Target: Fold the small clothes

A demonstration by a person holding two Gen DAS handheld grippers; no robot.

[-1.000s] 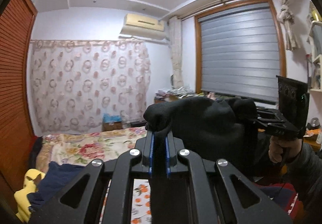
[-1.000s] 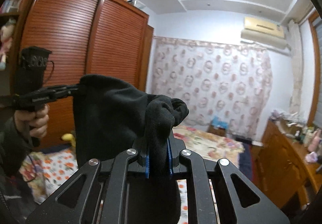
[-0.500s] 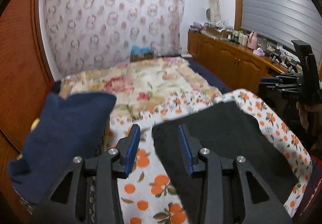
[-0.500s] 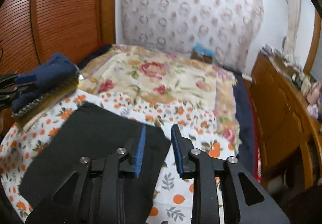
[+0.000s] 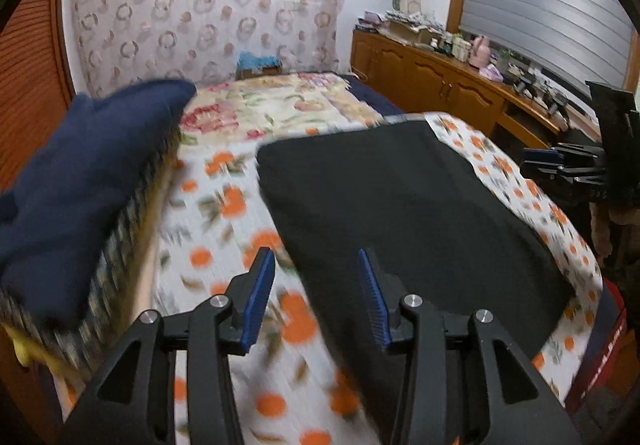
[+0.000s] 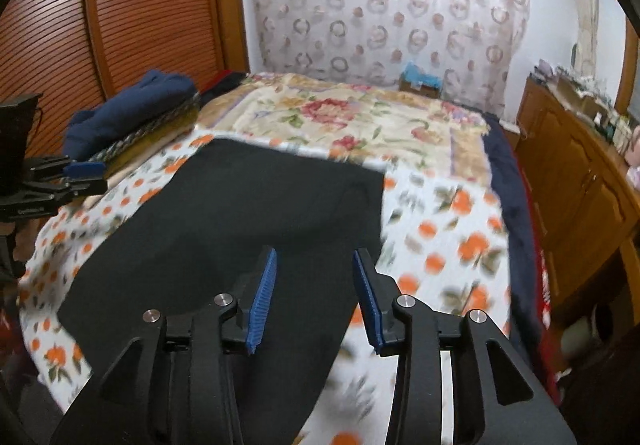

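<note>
Left wrist view: left gripper [image 5: 316, 285] and right gripper [image 6: 314, 281] opening, empty, above black garment [image 5: 400, 205].

No legible text, label, brand or number was found in either wrist view. White lettering runs along a red strip [image 5: 608, 357] at the bed's lower right edge in the left wrist view, but it is too blurred to read. Faint marks on the left gripper [image 6: 86, 175] body, seen from the right wrist, are likewise unreadable.
</note>
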